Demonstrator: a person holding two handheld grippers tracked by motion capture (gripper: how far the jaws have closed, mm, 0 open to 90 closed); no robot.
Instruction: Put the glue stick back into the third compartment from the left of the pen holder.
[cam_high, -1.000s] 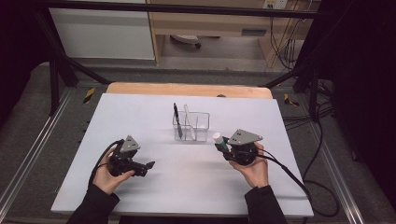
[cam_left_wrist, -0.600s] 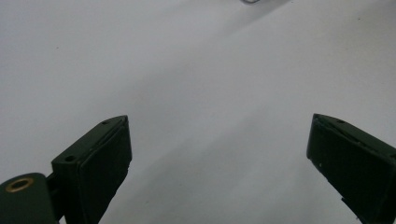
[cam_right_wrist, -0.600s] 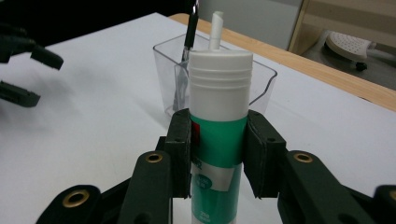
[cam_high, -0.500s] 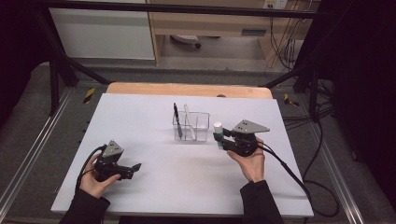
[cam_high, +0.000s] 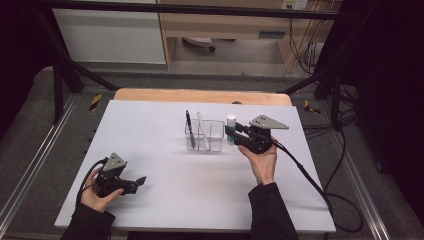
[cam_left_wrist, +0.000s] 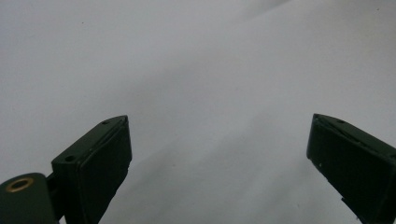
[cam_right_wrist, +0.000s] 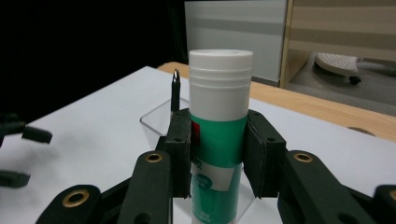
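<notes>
A green glue stick with a white cap (cam_right_wrist: 219, 126) stands upright between the jaws of my right gripper (cam_right_wrist: 218, 154), which is shut on its body. In the high view the glue stick (cam_high: 231, 128) and right gripper (cam_high: 233, 134) hang just right of a clear plastic organizer box (cam_high: 205, 136). A black pen (cam_high: 189, 126) stands in the box's left compartment. My left gripper (cam_high: 140, 182) rests low near the table's front left corner, pointing right. Its jaws (cam_left_wrist: 219, 158) stand wide open over bare white table.
The white table top (cam_high: 150, 125) has a wooden strip along its far edge. Black cables trail from both grippers, the right one looping off the table's right side. Metal rails run along both sides of the table.
My right gripper carried the glue stick up and away from me to the box's right side. My left gripper drew back toward the front left corner and sank a little.
</notes>
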